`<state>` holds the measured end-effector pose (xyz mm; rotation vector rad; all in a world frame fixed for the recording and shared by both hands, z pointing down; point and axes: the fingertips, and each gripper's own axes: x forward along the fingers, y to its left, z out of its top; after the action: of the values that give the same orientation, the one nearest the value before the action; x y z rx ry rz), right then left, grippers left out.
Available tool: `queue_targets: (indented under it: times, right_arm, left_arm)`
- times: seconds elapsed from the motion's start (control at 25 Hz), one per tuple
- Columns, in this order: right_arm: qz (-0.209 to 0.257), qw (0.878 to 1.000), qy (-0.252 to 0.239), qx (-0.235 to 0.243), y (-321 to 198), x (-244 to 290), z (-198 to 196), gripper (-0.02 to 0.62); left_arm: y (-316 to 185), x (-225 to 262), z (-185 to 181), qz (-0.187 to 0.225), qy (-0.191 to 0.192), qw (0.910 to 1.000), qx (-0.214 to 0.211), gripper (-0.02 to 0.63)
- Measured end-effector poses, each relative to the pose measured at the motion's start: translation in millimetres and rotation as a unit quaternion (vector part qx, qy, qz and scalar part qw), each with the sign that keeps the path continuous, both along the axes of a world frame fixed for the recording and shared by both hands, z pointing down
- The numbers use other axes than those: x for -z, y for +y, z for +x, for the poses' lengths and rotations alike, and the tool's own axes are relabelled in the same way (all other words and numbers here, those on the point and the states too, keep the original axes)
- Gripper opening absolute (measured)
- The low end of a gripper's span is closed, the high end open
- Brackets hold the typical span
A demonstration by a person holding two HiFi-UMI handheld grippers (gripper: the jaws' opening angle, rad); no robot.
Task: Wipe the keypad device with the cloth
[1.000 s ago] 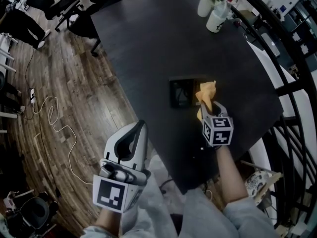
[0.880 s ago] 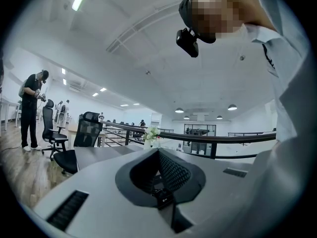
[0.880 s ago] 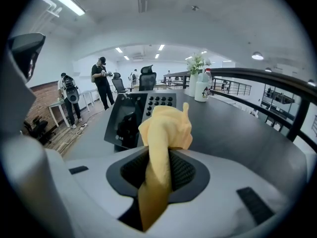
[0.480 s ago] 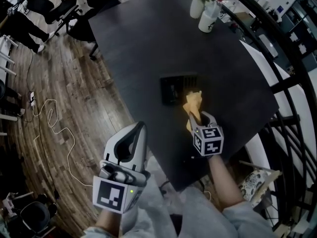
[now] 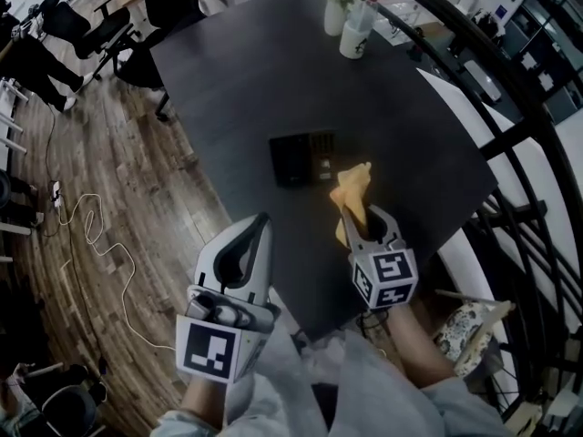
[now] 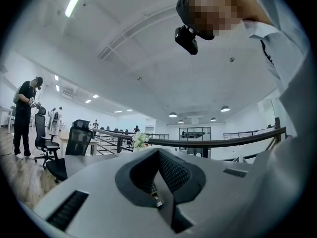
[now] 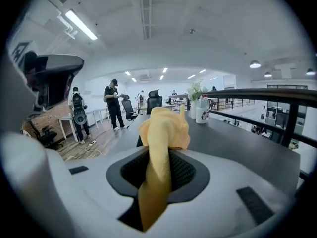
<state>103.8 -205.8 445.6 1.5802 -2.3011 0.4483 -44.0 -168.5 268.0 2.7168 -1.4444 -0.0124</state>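
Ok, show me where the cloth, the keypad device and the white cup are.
cloth (image 5: 353, 185), head view, its bunched upper end.
keypad device (image 5: 293, 159), head view, its dark top face.
white cup (image 5: 353, 42), head view, its side wall.

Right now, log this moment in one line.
right tongs: shut on cloth | cloth: beside keypad | left tongs: shut, empty

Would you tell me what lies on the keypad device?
Nothing; the keypad device shows bare. The cloth, pinched in the right gripper, is beside it. Underneath is hidden.
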Motion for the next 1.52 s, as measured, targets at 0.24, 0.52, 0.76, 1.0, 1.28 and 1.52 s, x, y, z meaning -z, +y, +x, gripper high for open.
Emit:
queue_targets:
  times: [0.24, 0.52, 0.76, 1.0, 1.28, 1.52]
  right_arm:
    - [0.06, 0.998, -0.016, 0.004, 16.0, 55.4, 4.2, 0.101]
    - [0.111, 0.993, -0.03, 0.03, 38.4, 104.1, -3.2, 0.101]
    - [0.176, 0.984, -0.02, 0.028, 50.1, 145.7, 3.3, 0.101]
    - [0.209, 0.977, -0.003, 0.037, 57.6, 165.5, 9.1, 0.1]
    - [0.209, 0.977, -0.002, 0.037, 58.3, 165.1, 13.6, 0.1]
    - [0.204, 0.979, -0.006, 0.031, 55.9, 164.3, 15.7, 0.1]
  left_arm:
    - [8.1, 11.3, 15.4, 0.016, -0.001, 0.9999, -0.001, 0.014]
    - [21.7, 24.1, 30.3, 0.036, -0.01, 0.9993, -0.005, 0.014]
    - [29.9, 29.6, 38.2, 0.041, -0.005, 0.9991, -0.005, 0.014]
    - [34.5, 35.4, 41.9, 0.045, -0.003, 0.999, 0.004, 0.014]
    - [36.8, 34.8, 47.4, 0.043, -0.004, 0.9991, 0.0, 0.014]
    - [34.1, 34.7, 47.6, 0.041, -0.008, 0.9991, -0.001, 0.014]
